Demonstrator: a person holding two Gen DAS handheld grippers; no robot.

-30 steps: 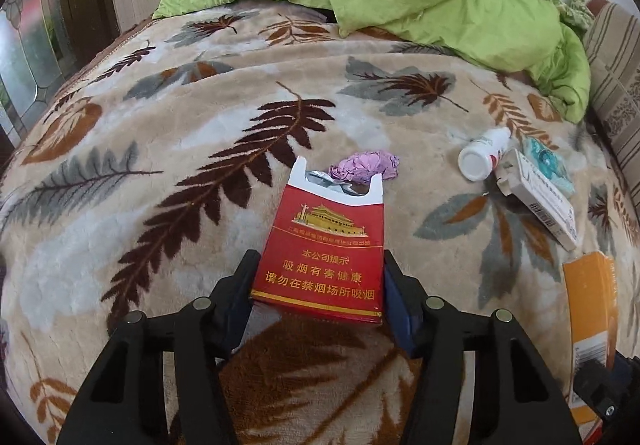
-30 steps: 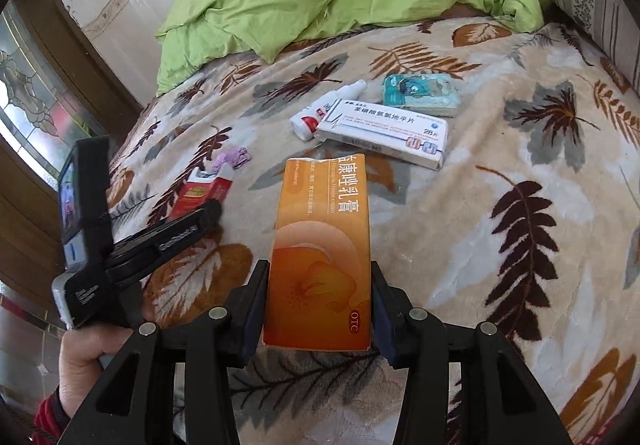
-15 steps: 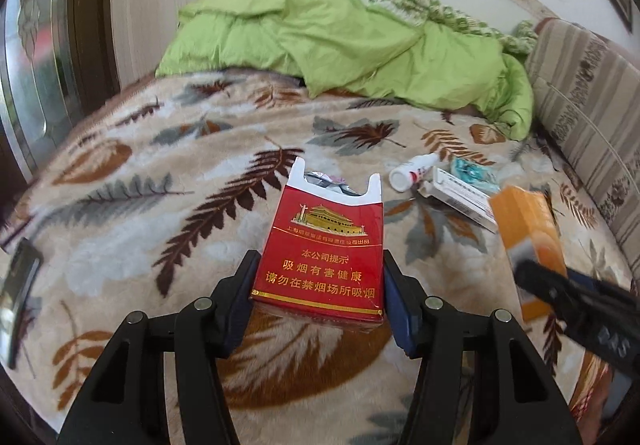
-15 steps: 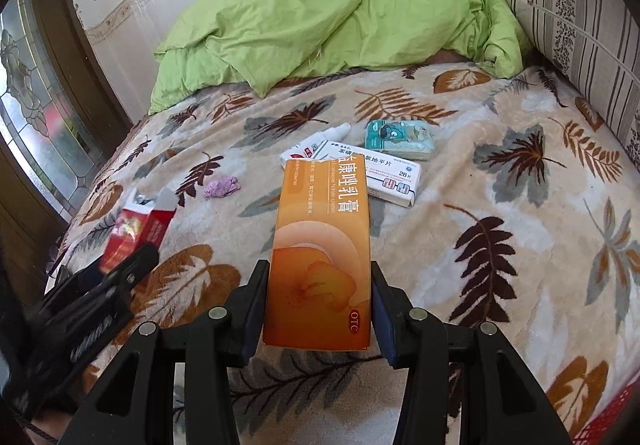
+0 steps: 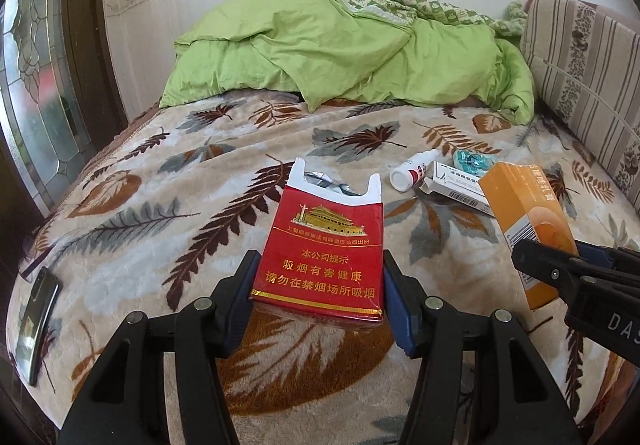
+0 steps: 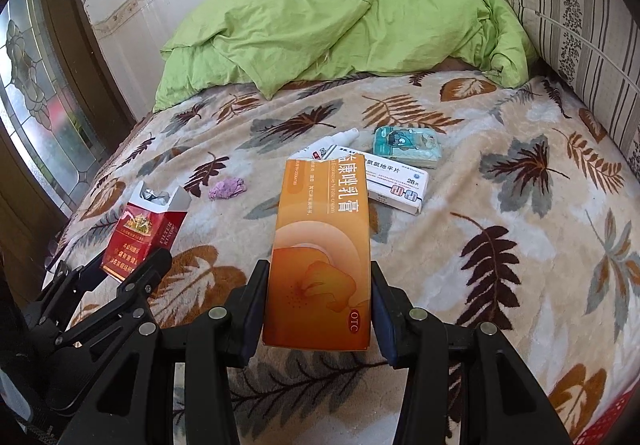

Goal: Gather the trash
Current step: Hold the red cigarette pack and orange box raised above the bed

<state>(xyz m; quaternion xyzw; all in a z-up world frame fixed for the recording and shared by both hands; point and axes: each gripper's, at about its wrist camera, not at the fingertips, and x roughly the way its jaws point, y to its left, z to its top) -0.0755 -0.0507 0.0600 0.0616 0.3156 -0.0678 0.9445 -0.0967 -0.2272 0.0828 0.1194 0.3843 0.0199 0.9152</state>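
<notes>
— Inspector: What are the two grippers doing?

— Operator: I am clamping the left gripper (image 5: pixel 318 299) on a red cigarette pack (image 5: pixel 320 249), its top torn open, and holding it clear above the blanket (image 5: pixel 180 205) near the bed's front edge. I am clamping the right gripper (image 6: pixel 318 315) on an orange box (image 6: pixel 320 245), also lifted off the blanket.

— Inspector: What is lying loose?

— Operator: A purple wad (image 6: pixel 228 188), a white bottle (image 5: pixel 412 175), a white box (image 6: pixel 394 181) and a teal packet (image 6: pixel 408 147) are lying mid-bed, toward the green quilt (image 6: pixel 320 29). A phone (image 5: pixel 36 325) is sitting at the left edge.
</notes>
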